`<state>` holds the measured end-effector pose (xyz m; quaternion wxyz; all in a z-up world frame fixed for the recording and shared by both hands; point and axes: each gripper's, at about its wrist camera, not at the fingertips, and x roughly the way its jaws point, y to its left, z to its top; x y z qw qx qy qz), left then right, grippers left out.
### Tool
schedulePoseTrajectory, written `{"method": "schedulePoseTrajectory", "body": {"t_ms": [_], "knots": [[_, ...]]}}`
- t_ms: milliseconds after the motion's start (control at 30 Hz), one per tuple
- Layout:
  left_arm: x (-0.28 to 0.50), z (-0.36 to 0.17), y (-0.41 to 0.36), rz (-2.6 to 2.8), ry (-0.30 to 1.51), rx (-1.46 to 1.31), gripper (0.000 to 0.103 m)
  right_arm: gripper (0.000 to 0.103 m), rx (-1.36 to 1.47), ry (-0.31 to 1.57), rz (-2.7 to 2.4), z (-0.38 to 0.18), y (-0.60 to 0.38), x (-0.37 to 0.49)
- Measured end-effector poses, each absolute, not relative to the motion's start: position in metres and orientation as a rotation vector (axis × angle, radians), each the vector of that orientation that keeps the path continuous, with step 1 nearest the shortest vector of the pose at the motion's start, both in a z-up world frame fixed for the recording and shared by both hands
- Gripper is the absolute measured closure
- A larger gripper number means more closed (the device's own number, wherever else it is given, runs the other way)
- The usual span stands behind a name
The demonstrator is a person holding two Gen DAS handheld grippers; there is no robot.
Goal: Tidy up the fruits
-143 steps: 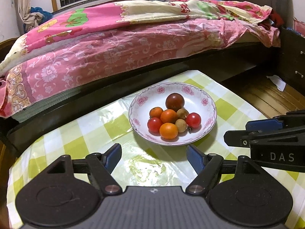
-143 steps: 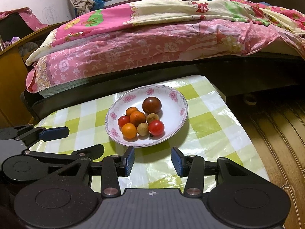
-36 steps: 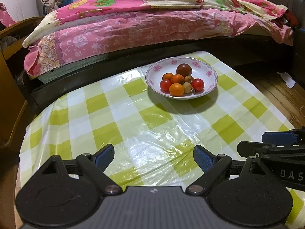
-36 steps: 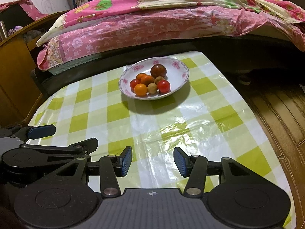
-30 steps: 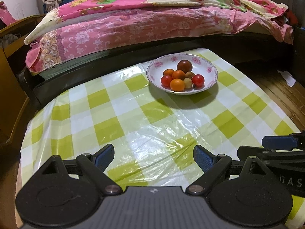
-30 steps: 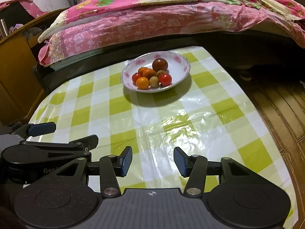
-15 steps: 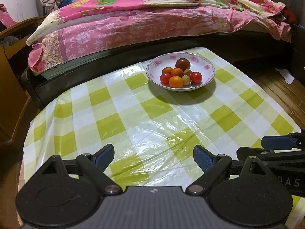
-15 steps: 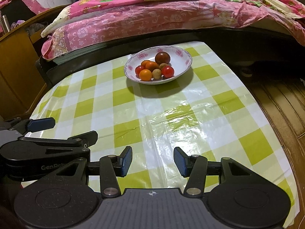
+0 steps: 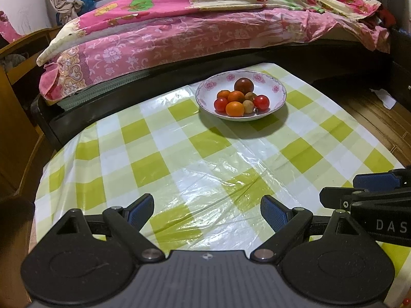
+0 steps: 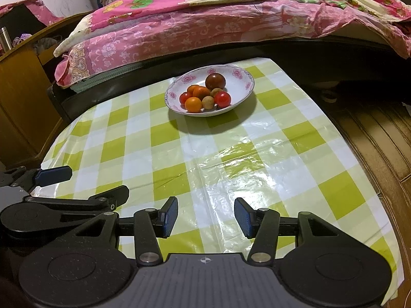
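Observation:
A white bowl (image 9: pixel 278 88) (image 10: pixel 244 77) with pink flowers stands at the far end of the green-checked table (image 9: pixel 179 159) (image 10: pixel 257 141). In it lie several small fruits: oranges (image 9: pixel 234 108) (image 10: pixel 193 104), red tomatoes (image 9: pixel 261 102) (image 10: pixel 222 99), brown longans (image 9: pixel 248 106) and a dark round fruit (image 9: pixel 243 85) (image 10: pixel 215 81). My left gripper (image 9: pixel 207 211) is open and empty over the near part of the table, far from the bowl. My right gripper (image 10: pixel 206 216) is open and empty too, beside the left one. Each shows at the edge of the other's view.
A bed with pink floral bedding (image 9: pixel 192 30) (image 10: pixel 205 20) runs behind the table. A wooden cabinet (image 10: pixel 18 97) stands at the left. Wooden floor (image 10: pixel 380 133) lies to the right, with a scrap of paper (image 9: pixel 385 97) on it.
Both grippers have drawn back from the bowl over the last seconds, so it now looks smaller and farther. In the last half second little has shifted. Both stay open.

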<state>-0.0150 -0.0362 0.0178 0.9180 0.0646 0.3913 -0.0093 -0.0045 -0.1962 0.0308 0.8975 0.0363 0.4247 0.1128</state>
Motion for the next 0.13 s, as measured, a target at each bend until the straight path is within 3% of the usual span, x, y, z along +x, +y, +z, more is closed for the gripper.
{"method": "schedulePoseTrajectory", "body": {"t_ms": [133], "knots": [[-0.0158, 0.0182, -0.0368, -0.016, 0.801, 0.137, 0.006, 0.056, 0.076, 0.878, 0.233, 0.0315, -0.1959, -0.0054]]}}
